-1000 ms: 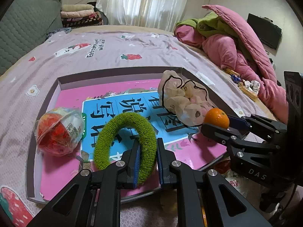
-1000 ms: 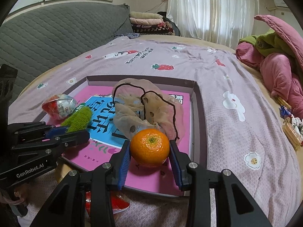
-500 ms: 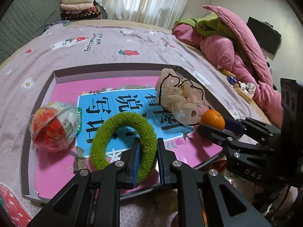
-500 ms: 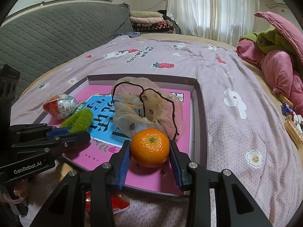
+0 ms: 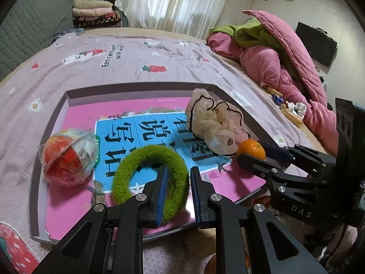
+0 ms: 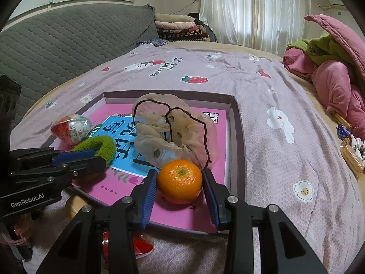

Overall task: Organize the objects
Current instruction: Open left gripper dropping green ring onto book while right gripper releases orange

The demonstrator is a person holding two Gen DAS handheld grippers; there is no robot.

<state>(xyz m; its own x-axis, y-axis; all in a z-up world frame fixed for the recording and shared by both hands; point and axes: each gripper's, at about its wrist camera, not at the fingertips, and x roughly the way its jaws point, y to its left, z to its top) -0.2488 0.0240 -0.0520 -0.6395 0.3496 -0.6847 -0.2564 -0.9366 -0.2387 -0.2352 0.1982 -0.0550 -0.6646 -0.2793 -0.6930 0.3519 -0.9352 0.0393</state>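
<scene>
While the left gripper opens, its jaws straddling the green scrunchie that lies in the shallow box on the bed, the right gripper clamps the orange above the box's near corner.

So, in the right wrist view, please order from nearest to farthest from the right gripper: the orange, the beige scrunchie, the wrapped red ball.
From the right gripper:
1. Orange, between its fingers.
2. Beige scrunchie, just behind, mid-tray.
3. Wrapped red ball, far left of the tray.
</scene>
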